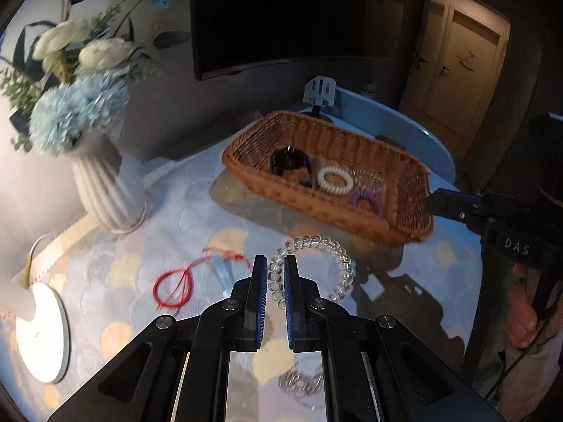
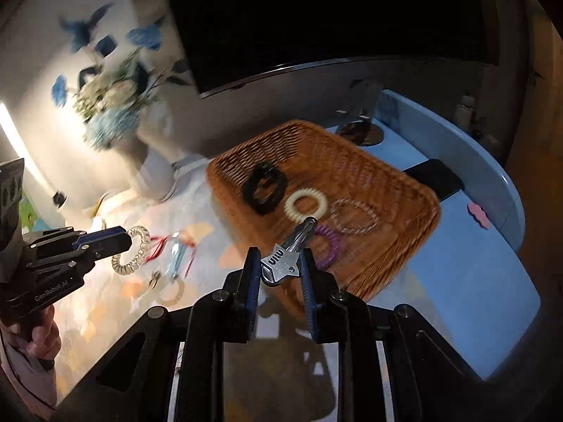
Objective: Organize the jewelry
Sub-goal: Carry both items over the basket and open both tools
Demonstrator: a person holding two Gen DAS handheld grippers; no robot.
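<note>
My left gripper [image 1: 275, 263] is shut on a clear spiral hair tie [image 1: 343, 267] and holds it above the table; it also shows in the right wrist view [image 2: 131, 250]. My right gripper [image 2: 279, 256] is shut on a silver hair clip [image 2: 286, 256] near the front edge of the wicker basket [image 2: 394, 256]. The basket [image 1: 337, 140] holds a black clip [image 1: 288, 163], a cream spiral tie [image 1: 335, 179], a clear tie [image 1: 371, 177] and a purple tie [image 1: 366, 198].
A red cord bracelet [image 1: 174, 285] and a silver chain [image 1: 299, 383] lie on the patterned table. A white vase of flowers [image 1: 109, 190] stands at left, a round lamp base [image 1: 42, 334] at far left. A dark screen [image 1: 281, 17] stands behind the basket.
</note>
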